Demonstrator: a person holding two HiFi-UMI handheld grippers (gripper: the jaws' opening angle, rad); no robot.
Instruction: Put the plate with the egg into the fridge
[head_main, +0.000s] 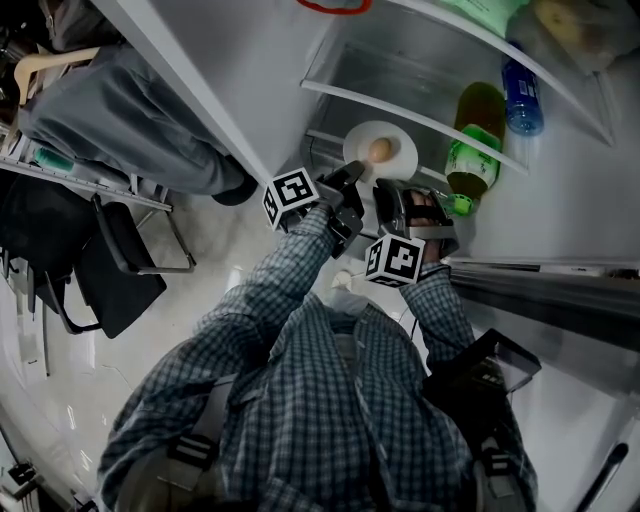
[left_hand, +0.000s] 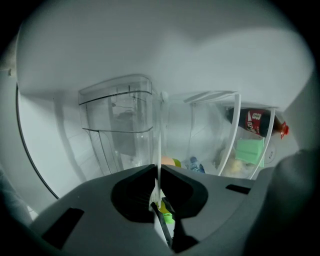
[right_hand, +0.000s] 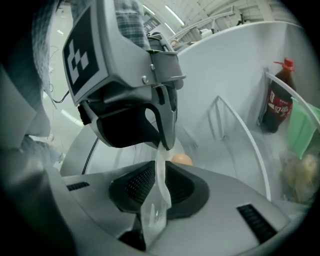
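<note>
Two claws meet my plate (head_main: 362, 138) and egg (head_main: 380, 150) at the fridge shelf (head_main: 322, 140) front edge. The left claw (left_hand: 159, 172) is clamped on the rim, and the right claw (right_hand: 161, 172) stands parted around it.

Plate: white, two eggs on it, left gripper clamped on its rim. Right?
No. The head view shows one egg on the plate, not two. The plate is white and the left gripper is clamped on its rim.

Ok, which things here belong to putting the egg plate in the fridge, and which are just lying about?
Job: round white plate, brown egg, left gripper, right gripper, white fridge.
Lying about: green plastic bottle, blue plastic bottle, red-capped dark cola bottle.
</note>
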